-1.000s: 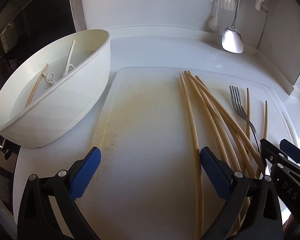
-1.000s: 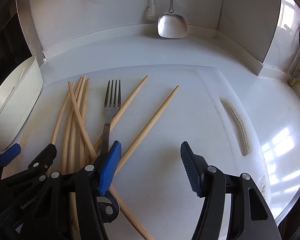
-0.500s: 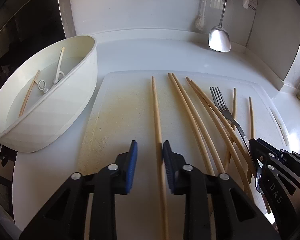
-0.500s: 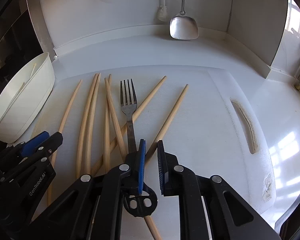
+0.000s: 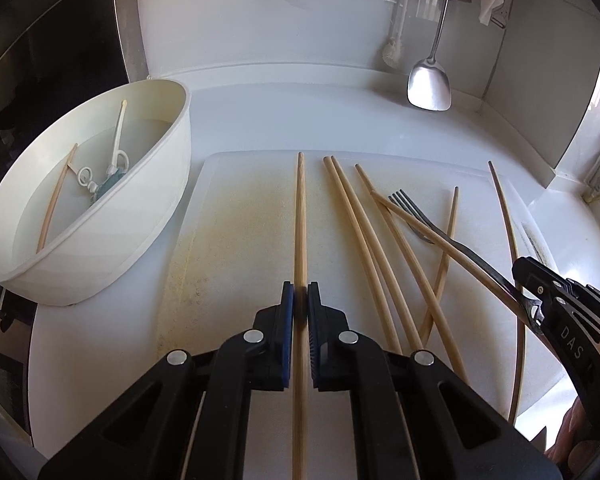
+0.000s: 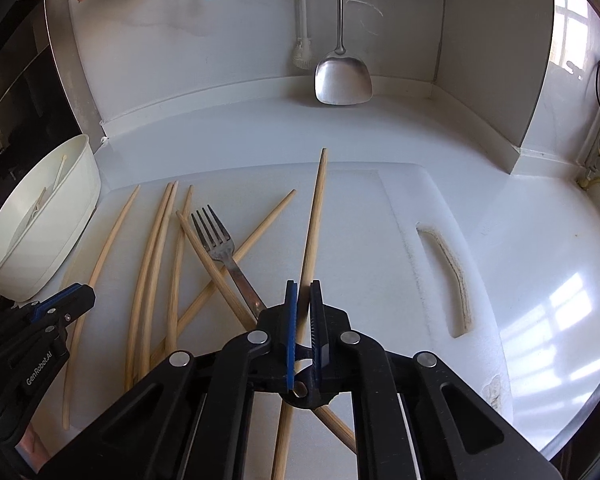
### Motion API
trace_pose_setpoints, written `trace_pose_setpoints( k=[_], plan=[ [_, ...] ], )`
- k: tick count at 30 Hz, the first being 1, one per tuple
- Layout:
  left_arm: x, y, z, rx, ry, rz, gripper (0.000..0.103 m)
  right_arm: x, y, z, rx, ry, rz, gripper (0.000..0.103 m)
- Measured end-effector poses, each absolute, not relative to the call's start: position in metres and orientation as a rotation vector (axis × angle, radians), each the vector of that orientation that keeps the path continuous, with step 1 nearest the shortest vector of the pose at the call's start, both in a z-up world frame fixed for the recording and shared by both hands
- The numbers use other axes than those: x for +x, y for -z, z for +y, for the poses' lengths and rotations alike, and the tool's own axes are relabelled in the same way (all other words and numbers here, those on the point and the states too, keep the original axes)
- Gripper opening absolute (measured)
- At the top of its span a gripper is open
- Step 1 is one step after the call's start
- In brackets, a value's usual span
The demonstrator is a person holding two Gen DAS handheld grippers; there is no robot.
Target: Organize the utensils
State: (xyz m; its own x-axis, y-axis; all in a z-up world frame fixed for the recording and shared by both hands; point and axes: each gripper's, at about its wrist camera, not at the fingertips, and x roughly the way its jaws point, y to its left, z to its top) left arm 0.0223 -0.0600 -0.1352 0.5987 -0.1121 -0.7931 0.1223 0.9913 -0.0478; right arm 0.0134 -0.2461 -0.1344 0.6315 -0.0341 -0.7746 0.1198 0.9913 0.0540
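1. Between the blue pads of the left gripper (image 5: 301, 300), at lower centre of the left wrist view, a single chopstick (image 5: 300, 216) is clamped; its long axis runs straight up the frame, in line with the gripper's fingers, its tip near the far edge of the white cutting board (image 5: 244, 184).
2. At lower centre of the right wrist view, the right gripper (image 6: 304, 296) is closing on a second chopstick (image 6: 315, 216), which sits between its pads and leans slightly right as it runs toward the upper centre of the frame.
3. Left of that chopstick lie the loose chopsticks (image 6: 156, 248) and a fork (image 6: 216, 236), crossing one another on the board and all pointing roughly up the frame.
4. At the left edge of both views, the white tub (image 5: 148, 184) stands on the bench, apart from the board; it already holds a chopstick and some white tools.
5. Judged from this layout, the tub lies up and to the left of both grippers, and the left gripper is much the nearer. Each chopstick would have to swing leftward, lengthwise over the rim.
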Motion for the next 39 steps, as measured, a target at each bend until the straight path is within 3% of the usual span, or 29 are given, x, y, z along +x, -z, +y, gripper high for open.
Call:
trace_pose_setpoints(
  k=[21,36,39],
  plan=[
    [0.025,0.139,-0.062,-0.012,0.081,0.952,0.007,0.012,0.113,-0.27,0.088,0.095,0.88,0.005],
    [0.003,0.071,-0.038,-0.063,0.034,0.893,0.007,-0.006,0.061,-0.253,0.09,-0.048,0.832,0.005],
    [-0.003,0.055,-0.026,-0.083,0.002,0.875,0.007,-0.004,0.044,-0.239,0.076,-0.108,0.805,0.0]
  ],
)
